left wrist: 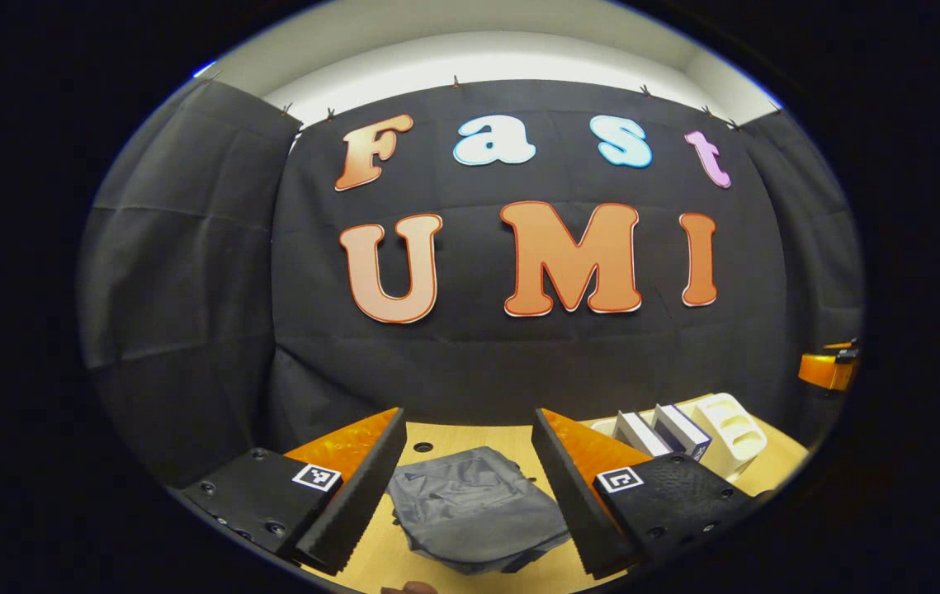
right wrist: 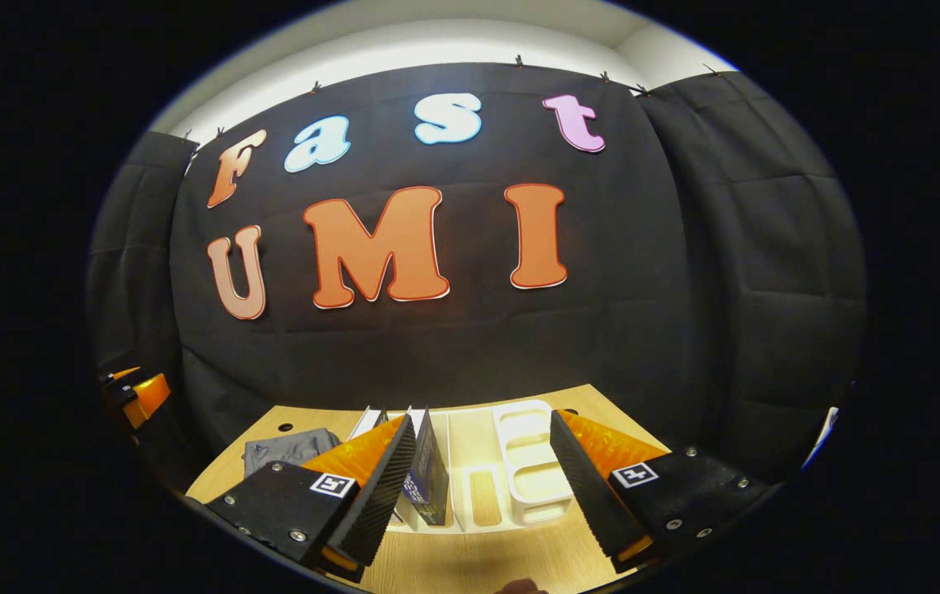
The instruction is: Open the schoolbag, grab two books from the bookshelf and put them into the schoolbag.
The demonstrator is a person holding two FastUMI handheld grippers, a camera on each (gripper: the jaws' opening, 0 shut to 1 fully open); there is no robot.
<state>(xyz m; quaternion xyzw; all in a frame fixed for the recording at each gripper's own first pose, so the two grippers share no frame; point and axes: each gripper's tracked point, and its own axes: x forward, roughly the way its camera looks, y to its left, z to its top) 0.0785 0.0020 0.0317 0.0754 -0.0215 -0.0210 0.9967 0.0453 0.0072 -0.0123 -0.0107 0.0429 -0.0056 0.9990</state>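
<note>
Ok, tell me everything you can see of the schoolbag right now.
The schoolbag is grey, soft fabric, lying flat and slumped on the light wooden table, with creases and what looks like a front pocket panel. It looks closed. Nothing grips it: in the left gripper view it shows between the left gripper's open jaws, farther off. The white bookshelf stands apart to one side.

On the desk (left wrist: 445, 441) the schoolbag (left wrist: 474, 507) lies flat, the bookshelf (right wrist: 519, 470) to its right holding two upright books (left wrist: 663, 431).

Right tongs (right wrist: 478, 487) gape above the white bookshelf (right wrist: 531, 470) holding two books (right wrist: 428, 462).
</note>
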